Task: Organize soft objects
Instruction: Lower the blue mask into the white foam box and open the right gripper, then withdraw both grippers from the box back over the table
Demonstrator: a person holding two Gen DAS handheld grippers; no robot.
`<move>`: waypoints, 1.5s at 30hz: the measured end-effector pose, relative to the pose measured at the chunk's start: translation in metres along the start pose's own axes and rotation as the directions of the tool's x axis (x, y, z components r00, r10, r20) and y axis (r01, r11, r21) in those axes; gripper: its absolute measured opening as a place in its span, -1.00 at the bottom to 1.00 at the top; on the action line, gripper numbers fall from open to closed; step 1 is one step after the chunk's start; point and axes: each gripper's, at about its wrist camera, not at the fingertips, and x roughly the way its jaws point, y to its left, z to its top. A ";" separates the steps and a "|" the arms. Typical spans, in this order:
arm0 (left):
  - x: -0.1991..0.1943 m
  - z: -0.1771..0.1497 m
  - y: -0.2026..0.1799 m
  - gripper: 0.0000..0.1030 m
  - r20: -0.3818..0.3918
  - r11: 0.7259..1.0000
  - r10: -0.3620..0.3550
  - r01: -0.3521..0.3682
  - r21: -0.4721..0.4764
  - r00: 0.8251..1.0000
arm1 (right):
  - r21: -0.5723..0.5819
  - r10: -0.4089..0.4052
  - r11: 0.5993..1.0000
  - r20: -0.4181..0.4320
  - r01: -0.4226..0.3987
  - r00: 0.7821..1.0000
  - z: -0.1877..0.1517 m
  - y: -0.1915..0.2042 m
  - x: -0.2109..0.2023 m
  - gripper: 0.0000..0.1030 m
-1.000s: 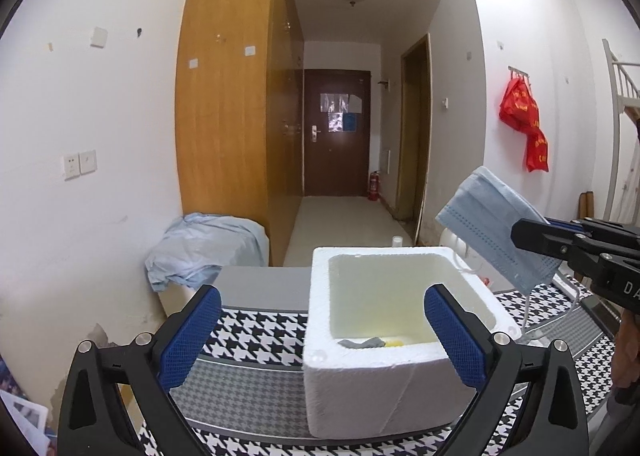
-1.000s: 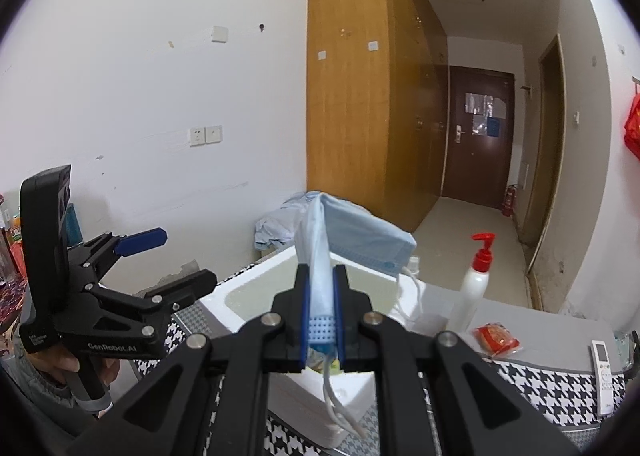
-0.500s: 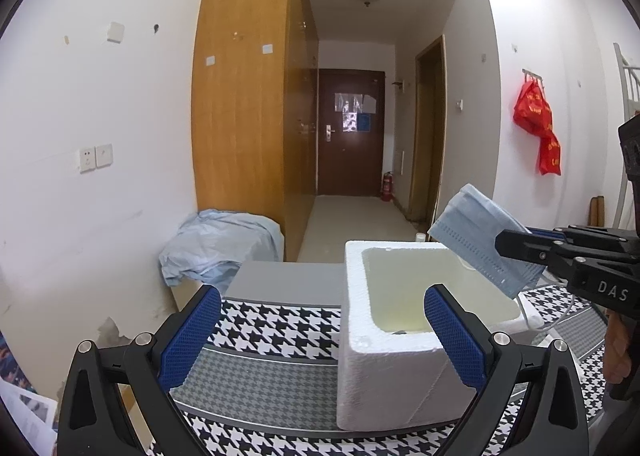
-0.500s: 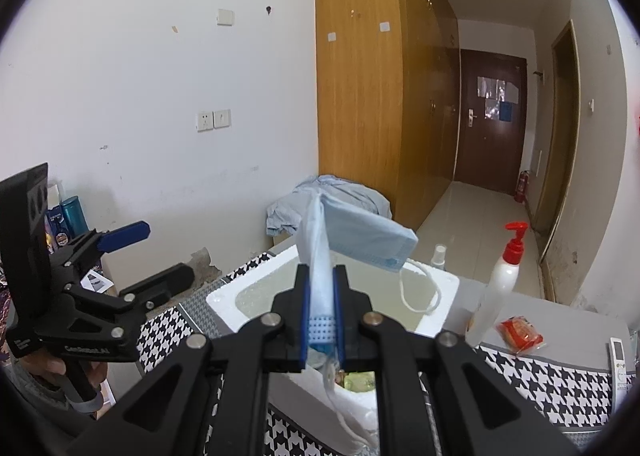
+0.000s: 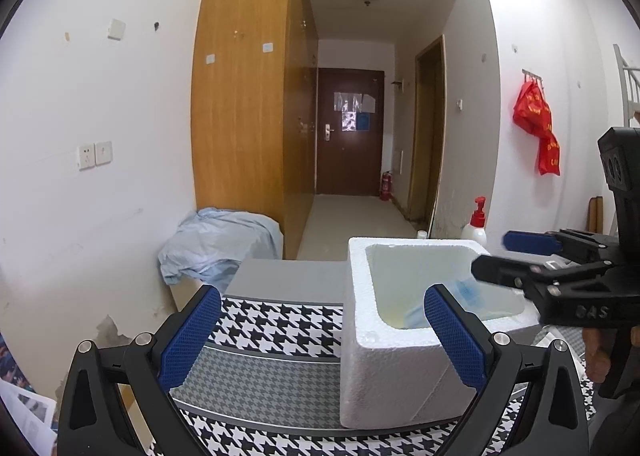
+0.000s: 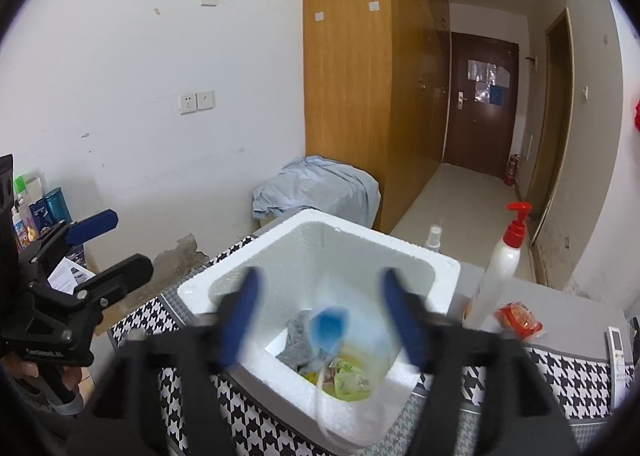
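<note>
- Writing: the right gripper (image 5: 496, 256), seen side-on in the left wrist view, carries pale raised letters reading "DAS"; the left gripper (image 6: 110, 244), seen in the right wrist view, carries a small label too blurred to read beyond "GenRobot".
- The right gripper's fingers are spread apart above the white foam box (image 6: 404, 252), gripping nothing; in its own view they are motion-blurred.
- The blue face mask (image 6: 332, 332) is blurred, inside the box's opening, its white ear loop trailing over the near rim.
- The left gripper (image 5: 320, 324) is spread wide and empty, beside the box's left wall.
- Only the right wrist view shows the box's contents: a grey cloth (image 6: 298, 344) and a green packet (image 6: 350, 380).
- It alone shows a red packet (image 6: 520, 320) and a white remote (image 6: 618, 348) near the table's right edge.
- Both views show the red-capped pump bottle (image 6: 504, 268) behind the box.
- The box stands on the houndstooth tablecloth (image 5: 280, 328).
</note>
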 end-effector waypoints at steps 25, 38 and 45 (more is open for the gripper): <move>-0.005 0.001 -0.017 0.98 -0.001 0.999 0.000 0.000 0.033 1.000 | -0.036 -0.002 0.999 0.032 0.003 0.999 -0.009 0.002 -0.026 0.97; -0.018 0.005 -0.038 0.98 0.020 0.998 -0.027 0.025 0.066 0.999 | -0.012 0.002 1.000 0.077 -0.001 0.997 -0.015 -0.011 -0.053 0.99; -0.025 0.006 -0.052 0.98 0.025 0.996 -0.052 0.050 0.074 0.998 | -0.009 -0.018 1.000 0.094 0.019 0.995 -0.019 -0.016 -0.069 0.99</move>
